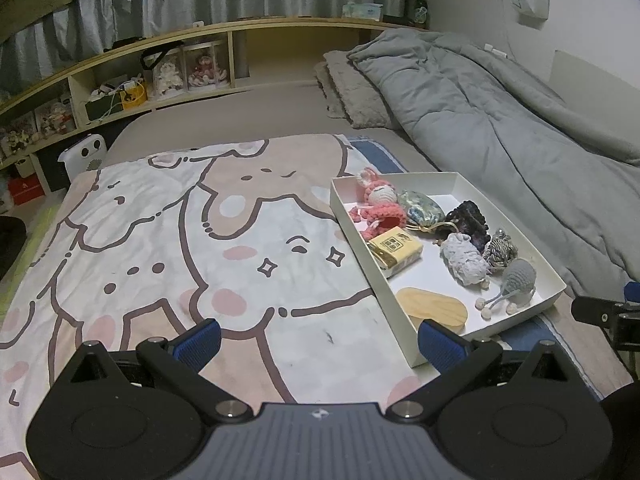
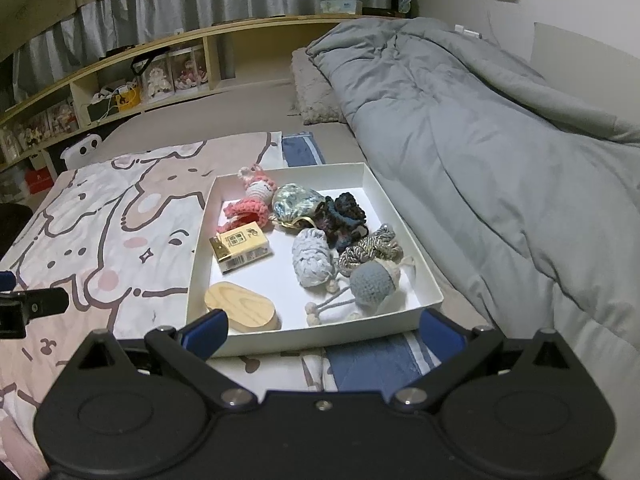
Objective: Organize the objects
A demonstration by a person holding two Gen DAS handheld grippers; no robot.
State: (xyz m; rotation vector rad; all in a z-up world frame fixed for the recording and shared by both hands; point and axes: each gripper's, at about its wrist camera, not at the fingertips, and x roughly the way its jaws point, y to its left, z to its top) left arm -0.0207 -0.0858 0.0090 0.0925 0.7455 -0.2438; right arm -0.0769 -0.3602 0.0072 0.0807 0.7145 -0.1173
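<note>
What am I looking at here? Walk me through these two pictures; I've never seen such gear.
These are two hand-held grippers, each with a fisheye camera looking out along its two blue-padded fingers. One picture comes from the left gripper, the other from the right gripper. Both are open and hold nothing. Ahead, on a cartoon-print blanket on a bed, sits a white box. In it lie a wooden oval case, a yellow carton, a pink crochet doll, a patterned pouch and several yarn toys. A grey duvet lies beside it.
</note>
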